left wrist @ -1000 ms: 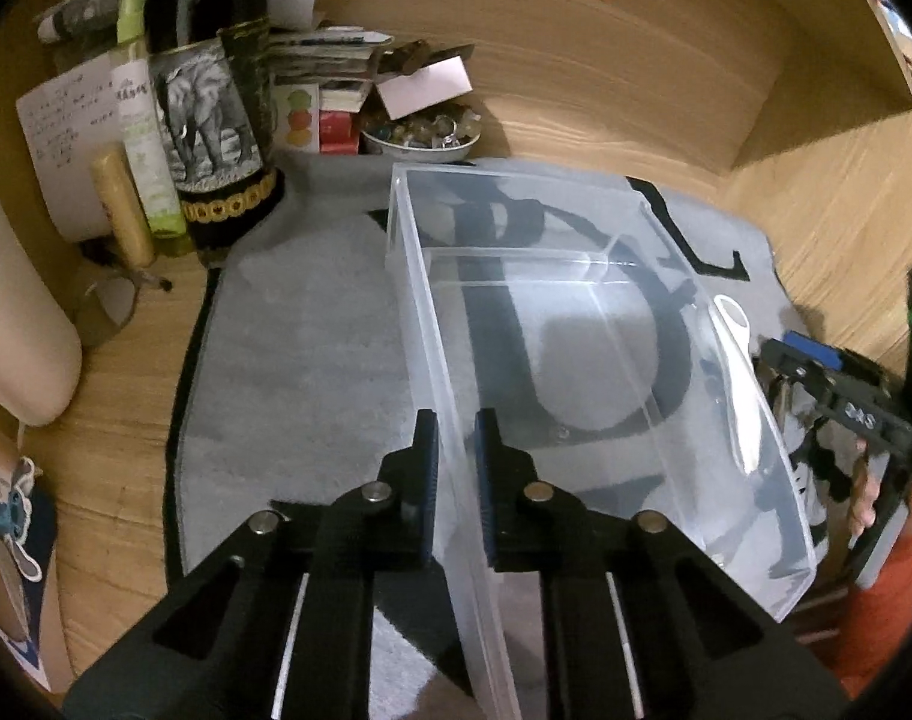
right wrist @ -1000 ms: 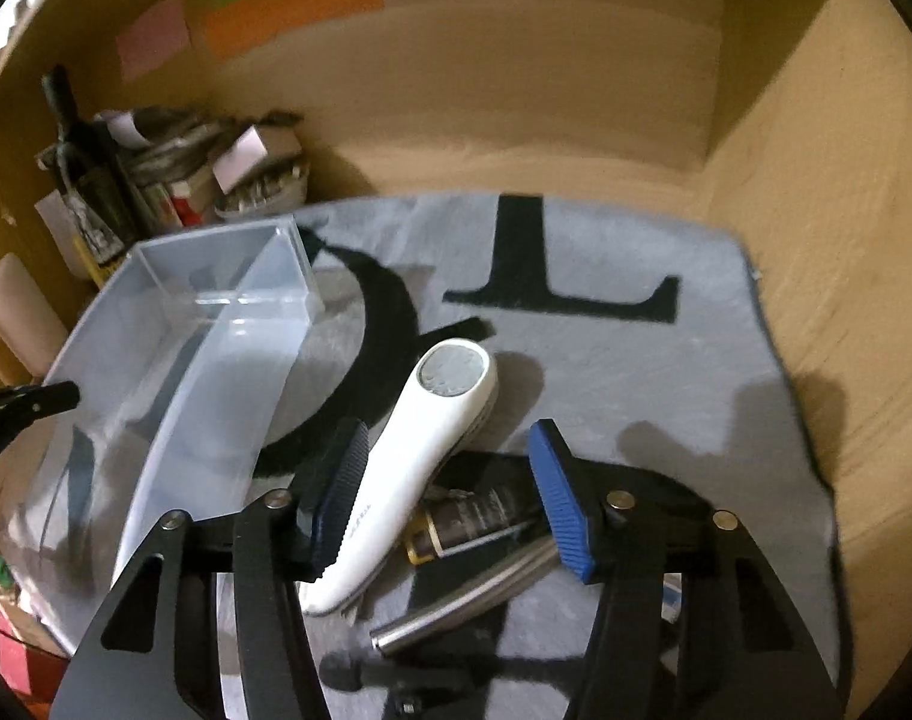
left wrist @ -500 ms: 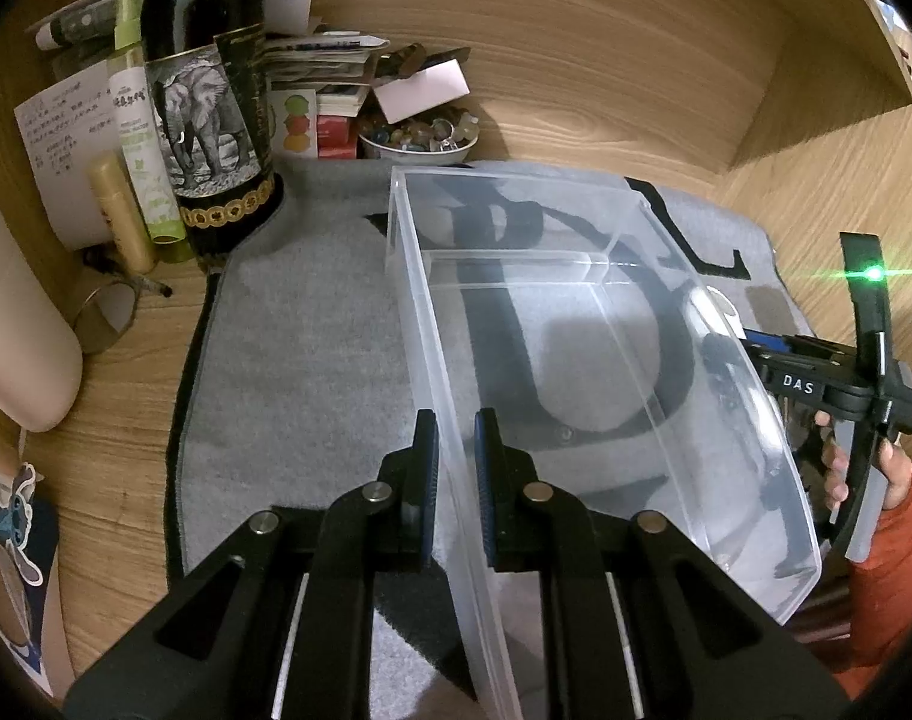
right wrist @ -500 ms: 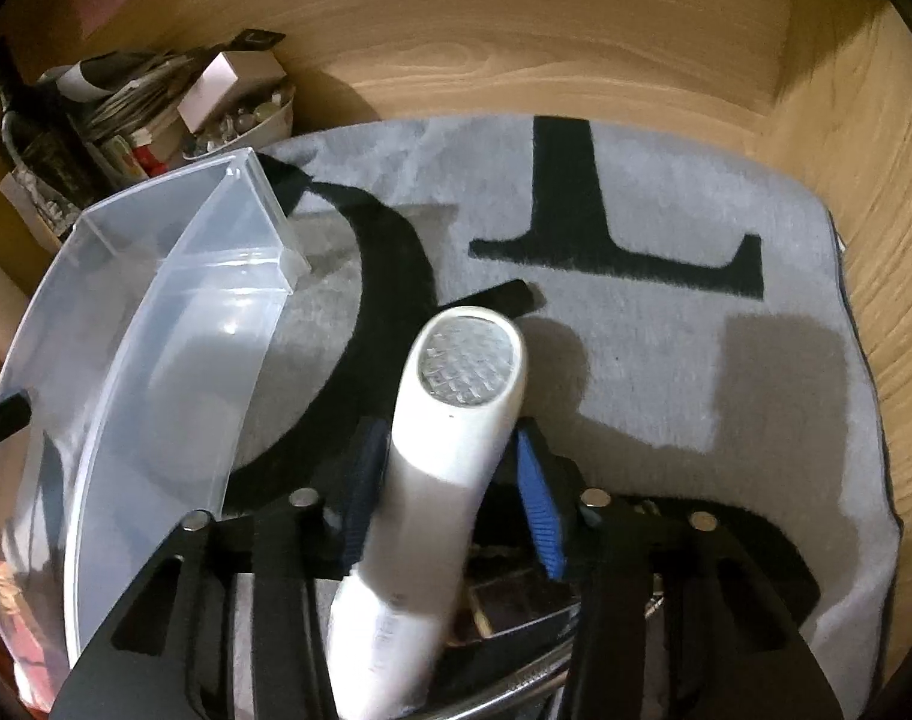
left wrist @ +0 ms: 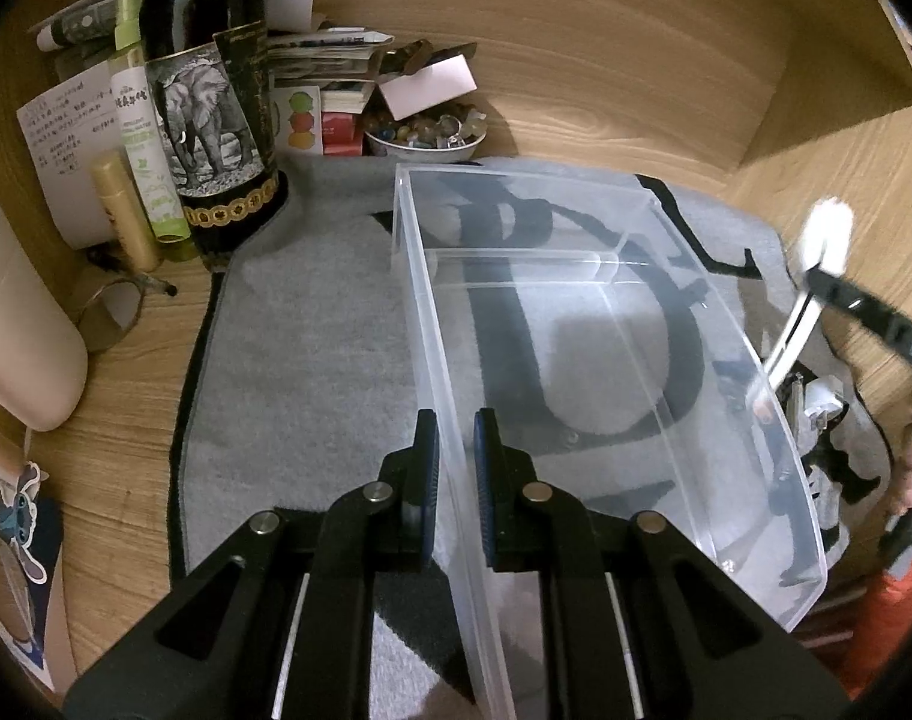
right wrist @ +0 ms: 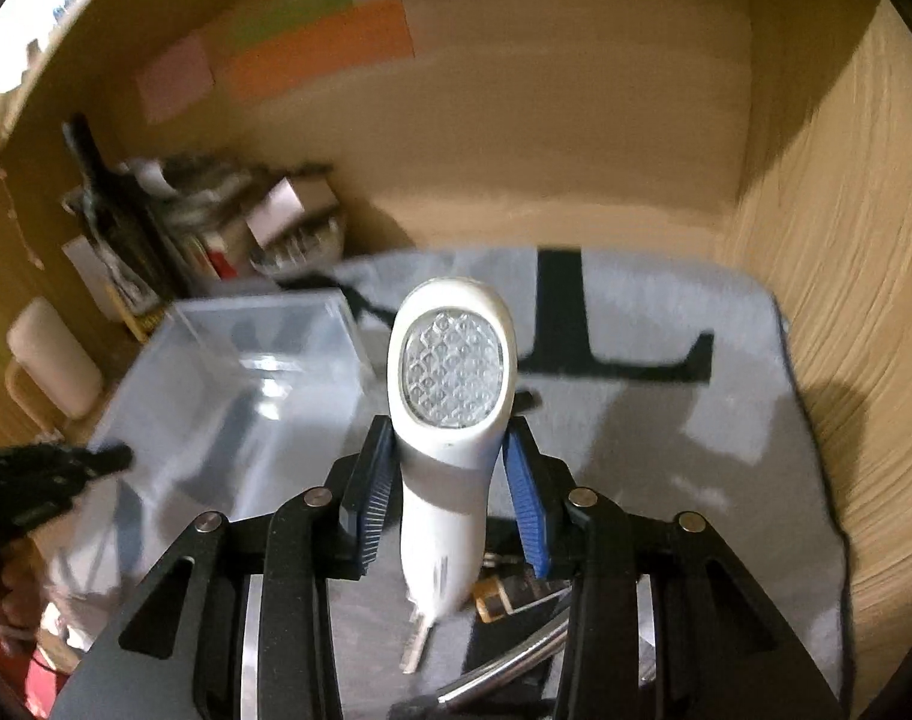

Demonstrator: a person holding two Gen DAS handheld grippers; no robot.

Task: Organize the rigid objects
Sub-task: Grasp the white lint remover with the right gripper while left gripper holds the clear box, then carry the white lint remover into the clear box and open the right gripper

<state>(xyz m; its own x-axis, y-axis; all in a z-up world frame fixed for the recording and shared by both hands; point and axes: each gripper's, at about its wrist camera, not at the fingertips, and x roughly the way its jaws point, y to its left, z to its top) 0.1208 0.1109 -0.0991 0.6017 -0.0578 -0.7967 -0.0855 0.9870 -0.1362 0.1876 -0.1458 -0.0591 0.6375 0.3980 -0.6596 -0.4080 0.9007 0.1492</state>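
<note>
Taking the clear rectangular plastic bin (left wrist: pixel 576 360) as our landmark, we start on its left. There the dark glass bottle with the elephant label (left wrist: pixel 210 114) stands upright with papers and tubes on the wooden bench (left wrist: pixel 126 396), just off the corner of the grey mat with black letters (left wrist: pixel 312 324), well away from the work; we judge these are not part of the sorting.

Our left gripper (left wrist: pixel 453 468) straddles the bin's near left wall, one finger outside and one inside, the gap narrowed almost to the wall's thickness. We judge it is pinching that wall to keep the light bin from sliding while something is dropped in. The bin sits on the mat and looks empty.

To the right of the bin, our right gripper (right wrist: pixel 450 498) is closed on the neck of the white handheld plastic device with an oval faceted clear window (right wrist: pixel 450 420). The device lies along the gripper's axis, its window end projecting forward past the blue pads (right wrist: pixel 525 498) and its tail hanging below them. It is lifted clear of the mat, beside the bin's right wall and higher than its rim, not yet over the opening.

Beneath the right gripper, on the mat, remain a metal tube (right wrist: pixel 504 660), an amber-and-gold item (right wrist: pixel 504 597) and other small pieces, blurred, likely waiting their turn.
</note>
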